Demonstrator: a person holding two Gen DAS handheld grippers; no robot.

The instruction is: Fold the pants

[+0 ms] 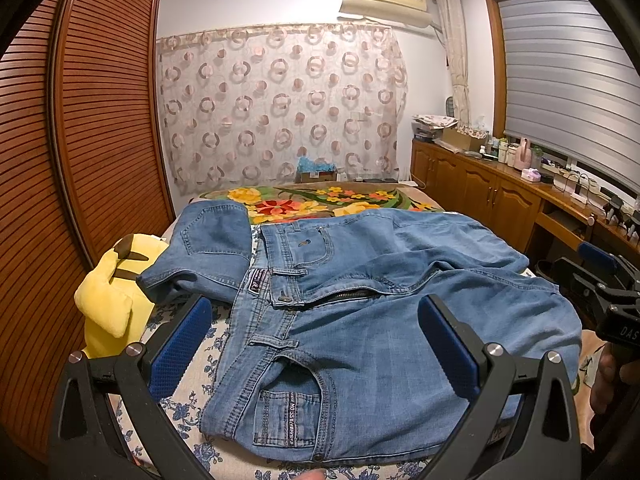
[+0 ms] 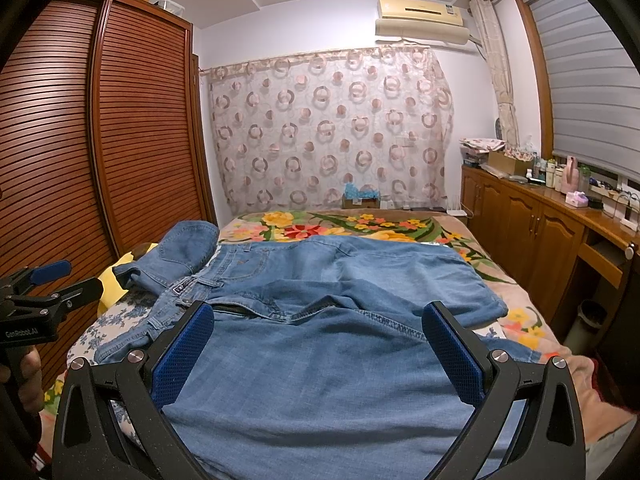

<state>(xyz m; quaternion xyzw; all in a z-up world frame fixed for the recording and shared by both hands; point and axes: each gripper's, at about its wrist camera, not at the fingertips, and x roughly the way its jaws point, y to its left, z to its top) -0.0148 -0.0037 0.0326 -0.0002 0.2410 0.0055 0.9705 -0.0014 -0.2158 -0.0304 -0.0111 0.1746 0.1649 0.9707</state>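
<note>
Light blue jeans (image 1: 360, 312) lie flat across the bed, waistband and fly to the left, legs folded over to the right. My left gripper (image 1: 316, 308) hovers open above the waistband and front pocket, its blue pads (image 1: 184, 344) wide apart with nothing between them. My right gripper (image 2: 320, 316) is open over the leg fabric of the jeans (image 2: 320, 368), near a stitched hem. Each gripper also shows in the other's view: the right gripper (image 1: 600, 276) at the right edge, the left gripper (image 2: 44, 280) at the left edge. A bunched piece of denim with a back pocket (image 1: 216, 240) lies at far left.
A yellow plush toy (image 1: 112, 300) sits at the bed's left edge beside the slatted wooden wardrobe (image 1: 100, 120). A floral blanket (image 2: 360, 224) covers the far bed. Wooden cabinets (image 2: 532, 220) with clutter on top line the right wall. A hand (image 2: 28, 368) holds the left gripper's handle.
</note>
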